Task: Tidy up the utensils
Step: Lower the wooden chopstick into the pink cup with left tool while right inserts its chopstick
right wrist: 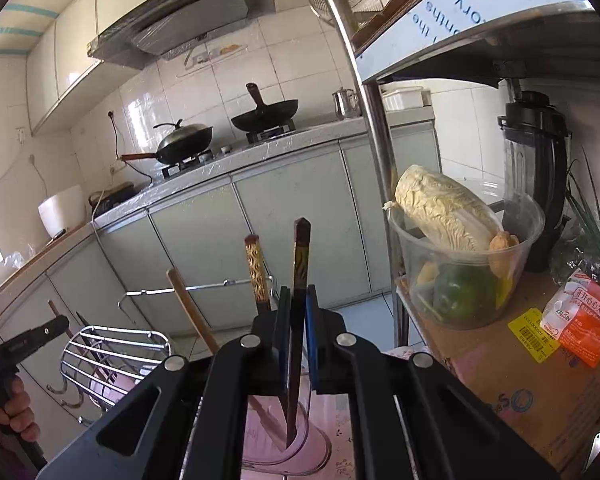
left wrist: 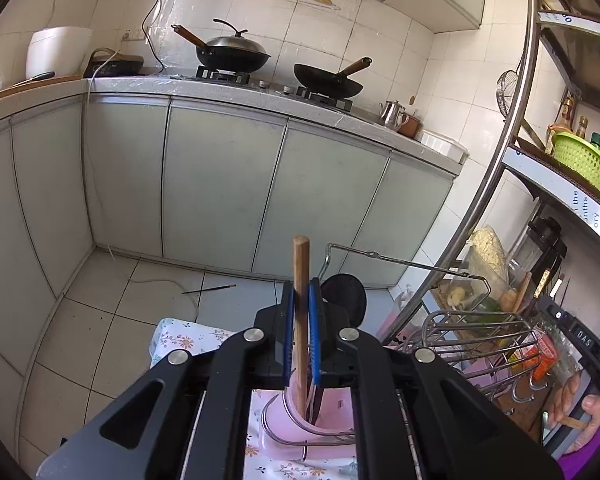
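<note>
Chopsticks are the business here; the left gripper (left wrist: 301, 312) is clamped on a plain wooden chopstick (left wrist: 301, 280), which stands near upright between its blue pads, its lower end already inside the pink utensil cup (left wrist: 300, 420) directly beneath the jaws; the right gripper (right wrist: 298, 312) is clamped likewise on a dark lacquered chopstick (right wrist: 300, 264), whose tip dips into the same cup in the right wrist view, with a second gold-patterned chopstick (right wrist: 257, 272) standing just left of the jaws.

Judging from this, both sticks are about to be released into the cup; the risks are a stick catching the rim or the wire frame around the cup and tipping out, the light cup toppling if either stick levers sideways against its wall, and the two grippers knocking together since they work over one small opening; one stick (left wrist: 210, 290) already lies on the floor tiles beyond.

Just right of the left gripper sits a wire dish rack (left wrist: 480, 340) with hooks, close enough to snag; beyond the right gripper a clear tub (right wrist: 460, 272) holds a napa cabbage (right wrist: 444, 208); farther off, green cabinets (left wrist: 220, 184), two woks (left wrist: 236, 54) on the stove, and a blender (right wrist: 536, 176) on the shelf.
</note>
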